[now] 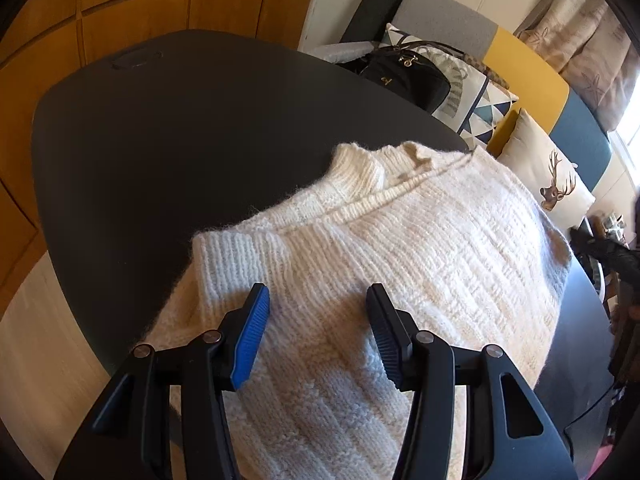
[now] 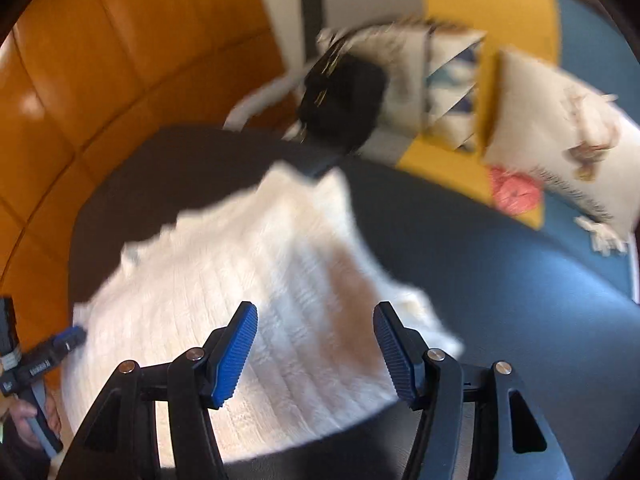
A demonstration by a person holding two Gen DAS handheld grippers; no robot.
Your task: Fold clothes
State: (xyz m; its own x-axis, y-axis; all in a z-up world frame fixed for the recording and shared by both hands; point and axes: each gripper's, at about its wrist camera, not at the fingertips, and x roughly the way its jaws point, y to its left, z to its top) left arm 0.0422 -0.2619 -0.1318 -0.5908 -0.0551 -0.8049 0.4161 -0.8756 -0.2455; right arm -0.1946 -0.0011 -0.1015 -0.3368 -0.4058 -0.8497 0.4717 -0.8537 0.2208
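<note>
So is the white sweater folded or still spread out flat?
Partly folded: the white sweater has a ribbed sleeve laid across its body on the dark table. Both jaws open, holding nothing.

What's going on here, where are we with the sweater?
A person holds a gripper in each hand over a cream knit sweater lying on the dark table. The left gripper is open above the sweater, gripping nothing. The right gripper is open too, above the knit; that view is blurred. One sleeve lies folded across the body, so the fold looks partly done. A sofa with cushions and a black bag sits behind.
</note>
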